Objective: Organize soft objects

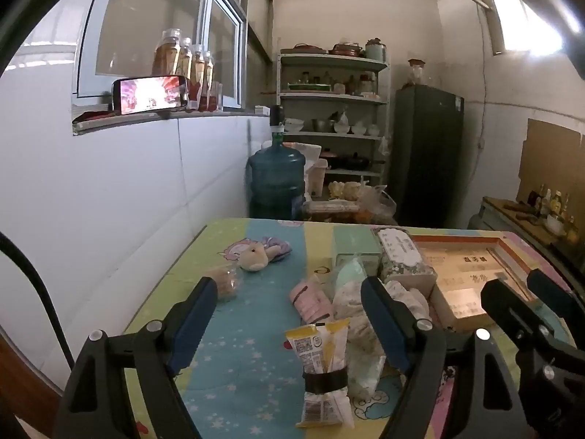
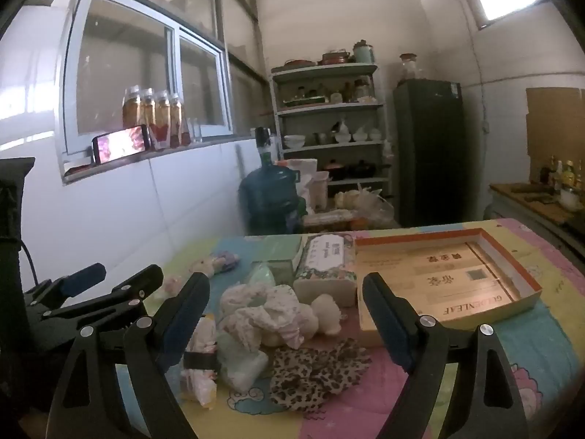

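A heap of soft things lies mid-table on a colourful cartoon cloth (image 1: pixel 237 329): pale crumpled cloths (image 2: pixel 263 314), a leopard-print cloth (image 2: pixel 314 373), a cream plush lump (image 2: pixel 329 311), a pink folded item (image 1: pixel 310 300) and a yellow snack packet (image 1: pixel 321 362) bound with a black band. A small plush toy (image 1: pixel 256 256) lies apart at the far left. A shallow cardboard box (image 2: pixel 449 274) sits to the right. My left gripper (image 1: pixel 289 311) hovers open over the packet, gripping nothing. My right gripper (image 2: pixel 289 292) stands open above the heap, beside the left gripper (image 2: pixel 120 274).
A floral tissue pack (image 2: pixel 325 267) and a green box (image 1: pixel 356 248) stand behind the heap. Beyond the table are a blue water jug (image 1: pixel 276 183), shelves (image 1: pixel 332 109) and a dark fridge (image 1: pixel 426 153). A white wall (image 1: pixel 109 201) runs along the left.
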`<state>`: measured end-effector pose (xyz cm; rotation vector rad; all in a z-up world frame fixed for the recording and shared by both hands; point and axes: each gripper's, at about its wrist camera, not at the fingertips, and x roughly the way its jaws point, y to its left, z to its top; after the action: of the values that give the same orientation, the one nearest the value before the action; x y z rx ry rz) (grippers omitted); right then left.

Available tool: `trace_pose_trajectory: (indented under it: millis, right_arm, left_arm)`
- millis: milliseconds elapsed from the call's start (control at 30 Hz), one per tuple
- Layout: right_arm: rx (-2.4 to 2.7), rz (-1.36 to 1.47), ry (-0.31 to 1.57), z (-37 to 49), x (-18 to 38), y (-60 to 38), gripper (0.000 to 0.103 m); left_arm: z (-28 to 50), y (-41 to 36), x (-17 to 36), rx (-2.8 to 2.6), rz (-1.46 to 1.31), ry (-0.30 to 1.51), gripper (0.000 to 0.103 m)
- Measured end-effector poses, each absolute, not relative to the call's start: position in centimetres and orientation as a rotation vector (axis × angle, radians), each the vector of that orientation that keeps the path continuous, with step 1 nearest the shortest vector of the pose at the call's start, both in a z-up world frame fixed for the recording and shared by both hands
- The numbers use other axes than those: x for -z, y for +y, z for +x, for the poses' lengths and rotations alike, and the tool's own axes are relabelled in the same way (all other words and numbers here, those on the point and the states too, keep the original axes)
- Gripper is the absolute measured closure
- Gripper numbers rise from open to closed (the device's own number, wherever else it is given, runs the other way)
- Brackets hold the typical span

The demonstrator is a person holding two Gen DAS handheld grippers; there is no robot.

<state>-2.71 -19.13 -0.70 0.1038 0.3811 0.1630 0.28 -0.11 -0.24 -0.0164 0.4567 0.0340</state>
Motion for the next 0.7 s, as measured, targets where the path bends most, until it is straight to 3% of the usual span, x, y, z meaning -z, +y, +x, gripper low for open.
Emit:
trace_pose_trajectory:
  millis: [700]
  right_arm:
    - [-0.186, 0.104, 0.403, -2.09, 1.13, -18.67, 0.016]
  left_arm:
    - [0.51, 0.02, 0.53, -0.017, -0.018, 0.471, 0.022]
